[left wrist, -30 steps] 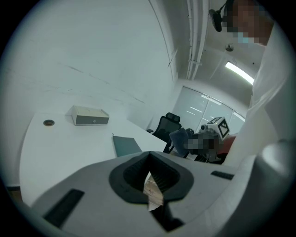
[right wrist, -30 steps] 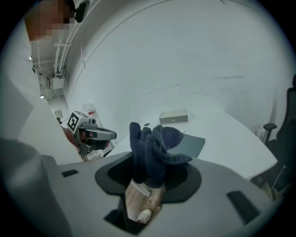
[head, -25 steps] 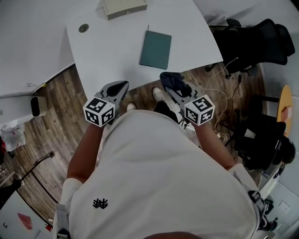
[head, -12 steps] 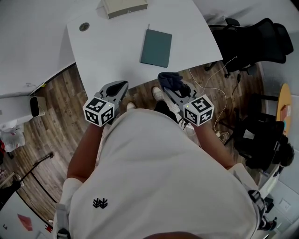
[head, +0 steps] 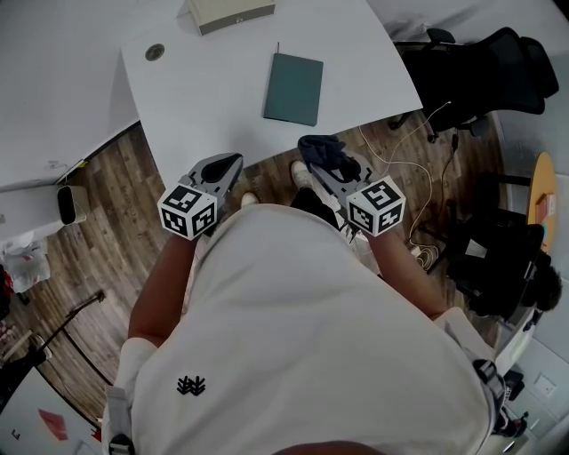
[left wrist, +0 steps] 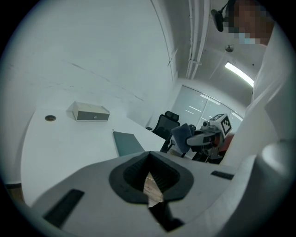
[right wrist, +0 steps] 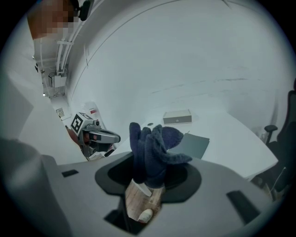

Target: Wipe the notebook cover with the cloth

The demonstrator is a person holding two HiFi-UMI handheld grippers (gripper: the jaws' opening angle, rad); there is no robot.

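Observation:
A teal notebook (head: 293, 89) lies shut on the white table (head: 204, 98), also seen in the left gripper view (left wrist: 128, 142) and the right gripper view (right wrist: 192, 146). My right gripper (head: 322, 164) is shut on a dark blue cloth (head: 320, 149), which bunches up above its jaws (right wrist: 155, 148). It hangs over the wooden floor just off the table's near edge, short of the notebook. My left gripper (head: 233, 162) is shut with nothing in it (left wrist: 149, 159), at the table's near edge, to the left of the notebook.
A beige box (head: 229, 13) stands at the table's far side, with a round cable grommet (head: 155, 52) to its left. Black office chairs (head: 484, 67) and loose cables (head: 404, 169) are on the floor to the right. A person's torso fills the lower head view.
The right gripper with the cloth has edged slightly left, toward the table's edge. The left gripper has stayed where it was.

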